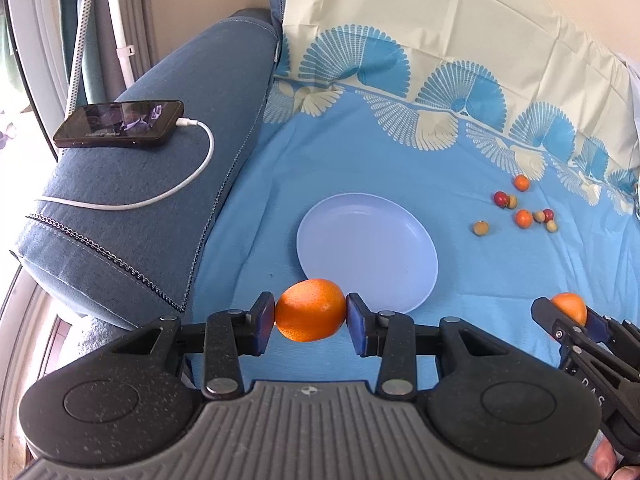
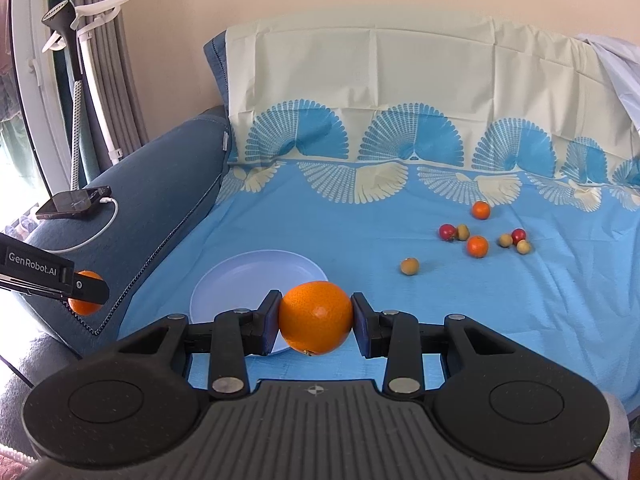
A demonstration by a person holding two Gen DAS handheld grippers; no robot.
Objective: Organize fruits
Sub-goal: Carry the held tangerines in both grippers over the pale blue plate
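Your left gripper (image 1: 310,319) is clenched on an orange (image 1: 310,309), its 2 blue pads pressed against the fruit's sides, held above the blue sheet (image 1: 260,200) just in front of the near rim of the pale blue plate (image 1: 366,250). Your right gripper (image 2: 316,322) grasps a second orange (image 2: 316,316) the same way, over the plate's near right edge as its own camera sees it. From the left wrist view the right gripper shows at the far right with its orange partly hidden behind the fingers.

The plate lies flat on the sheet with nothing on it. Well apart from it, toward the back right, sits a loose cluster of small fruits (image 2: 480,236): 2 small oranges (image 2: 477,247), 2 red ones (image 2: 447,232) and 4 yellowish-brown ones (image 2: 409,267), which may be longans or similar, though they are too small to tell. 1 of the yellowish fruits sits alone, nearest the plate.

On the blue sofa armrest (image 1: 132,216) to the left lies a smartphone (image 1: 119,123) with a white charging cable (image 1: 168,184) plugged in. A cream fan-patterned part of the sheet (image 2: 360,80) drapes over the backrest.
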